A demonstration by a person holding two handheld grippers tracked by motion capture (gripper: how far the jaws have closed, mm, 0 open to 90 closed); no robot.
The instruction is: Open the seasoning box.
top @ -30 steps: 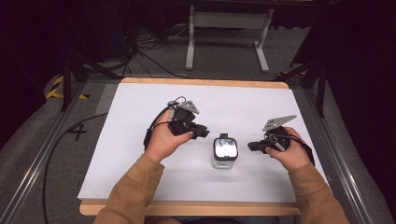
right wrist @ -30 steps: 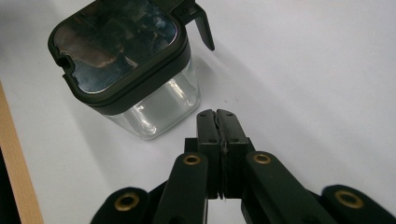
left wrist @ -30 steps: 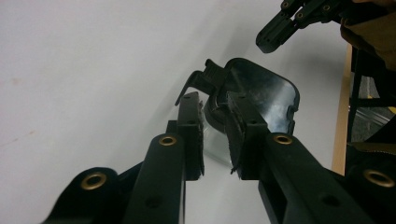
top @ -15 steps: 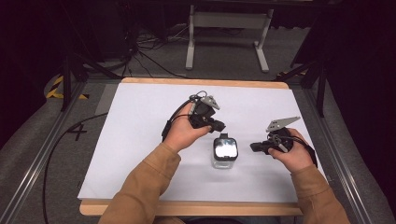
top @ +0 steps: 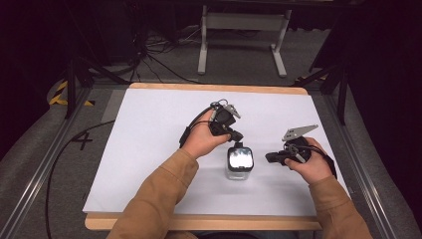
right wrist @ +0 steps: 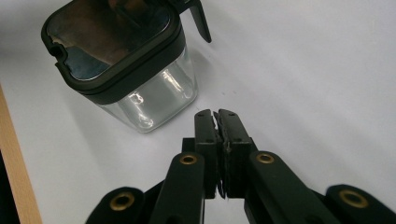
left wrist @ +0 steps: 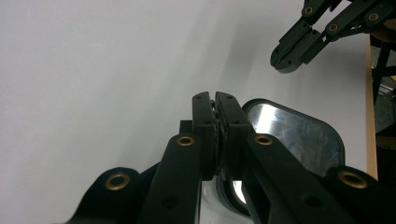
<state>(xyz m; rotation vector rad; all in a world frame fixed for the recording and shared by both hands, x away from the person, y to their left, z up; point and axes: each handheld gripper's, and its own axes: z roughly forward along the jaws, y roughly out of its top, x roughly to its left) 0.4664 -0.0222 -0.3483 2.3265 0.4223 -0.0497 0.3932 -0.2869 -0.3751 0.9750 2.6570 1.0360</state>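
Note:
A clear square jar [top: 239, 167] with a black-rimmed shiny lid [top: 240, 158] stands on the white table top [top: 149, 134]. My left gripper [top: 238, 137] hangs just behind the jar's far edge, jaws shut with nothing between them. In the left gripper view its tips [left wrist: 215, 95] sit above the lid [left wrist: 299, 133], with the other gripper [left wrist: 286, 63] beyond. My right gripper [top: 269, 158] lies low to the right of the jar, a short gap away, also shut and holding nothing. The right gripper view has its tips [right wrist: 215, 113] beside the jar [right wrist: 149, 98].
The wooden table edge [top: 199, 222] runs along the front. Metal rails [top: 358, 164] flank the table. Cables [top: 59, 154] trail on the floor at left, and a grey stand [top: 241, 22] is beyond the far edge.
My left gripper has travelled right and slightly forward, from the table's middle to the jar's far edge. The right gripper and the jar have stayed put.

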